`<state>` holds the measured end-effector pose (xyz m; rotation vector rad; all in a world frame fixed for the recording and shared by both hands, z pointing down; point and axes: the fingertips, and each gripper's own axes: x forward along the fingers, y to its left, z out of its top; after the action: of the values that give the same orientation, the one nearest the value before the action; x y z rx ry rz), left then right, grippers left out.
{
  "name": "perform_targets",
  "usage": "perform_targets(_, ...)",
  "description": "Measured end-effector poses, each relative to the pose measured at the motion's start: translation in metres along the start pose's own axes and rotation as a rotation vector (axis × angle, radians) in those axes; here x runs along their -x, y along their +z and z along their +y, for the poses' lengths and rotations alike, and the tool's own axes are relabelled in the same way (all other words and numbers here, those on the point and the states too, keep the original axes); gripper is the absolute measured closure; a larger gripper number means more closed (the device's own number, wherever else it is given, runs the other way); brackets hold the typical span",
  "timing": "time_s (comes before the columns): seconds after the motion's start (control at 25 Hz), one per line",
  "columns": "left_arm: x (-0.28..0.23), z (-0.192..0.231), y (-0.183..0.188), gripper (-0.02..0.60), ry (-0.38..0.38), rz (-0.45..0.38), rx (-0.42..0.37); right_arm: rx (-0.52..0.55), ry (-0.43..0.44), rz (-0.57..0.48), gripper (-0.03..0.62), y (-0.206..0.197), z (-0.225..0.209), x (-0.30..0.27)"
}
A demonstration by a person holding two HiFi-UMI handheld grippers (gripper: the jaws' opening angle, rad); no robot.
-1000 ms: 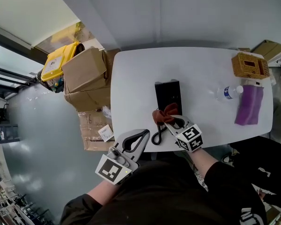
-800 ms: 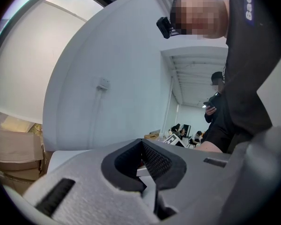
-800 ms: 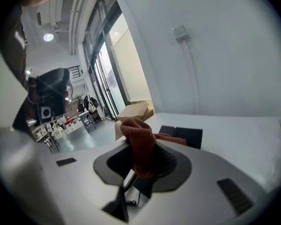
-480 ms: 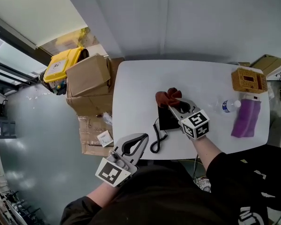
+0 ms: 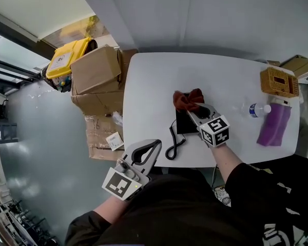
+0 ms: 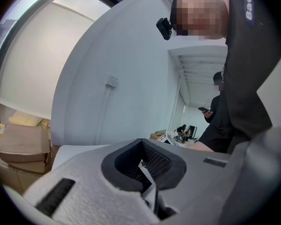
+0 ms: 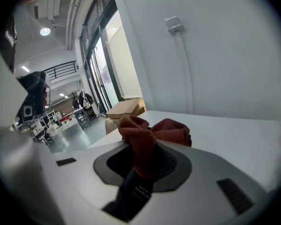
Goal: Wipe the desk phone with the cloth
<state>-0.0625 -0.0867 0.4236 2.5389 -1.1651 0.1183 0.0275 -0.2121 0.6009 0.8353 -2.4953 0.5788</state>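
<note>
In the head view's centre, your cloth (image 5: 187,100) covers the upper end of the desk phone (image 5: 182,122), and your right gripper (image 5: 194,108) hides its right edge. The bottle (image 5: 256,109) at right has a label too small to read.

The right arm (image 5: 246,183), in a black sleeve with the wrist bare, stretches forward. Its right claw (image 5: 193,108) points ahead and a little left, jaws pressed together on a bunched red cloth (image 5: 186,99). The left claw (image 5: 155,146) is held low, close to the torso, angled up and to the right, its jaws closed tip to tip with nothing between them.
</note>
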Motion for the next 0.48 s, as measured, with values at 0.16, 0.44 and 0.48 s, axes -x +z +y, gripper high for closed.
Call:
perform_targets(0.16, -0.004, -0.004, 0.001, 0.568, -0.023, 0.007, -0.010, -0.016, 0.008, 0.027, 0.491, -0.023, 0.010, 0.008)
perform_targets(0.44, -0.013, -0.016, 0.002, 0.568, -0.072, 0.013, -0.030, -0.059, 0.019, 0.095, 0.491, -0.074, 0.032, 0.027)
perform_targets(0.48, -0.014, -0.017, 0.002, 0.568, -0.079, 0.015, -0.032, -0.063, 0.019, 0.105, 0.491, -0.081, 0.035, 0.030)
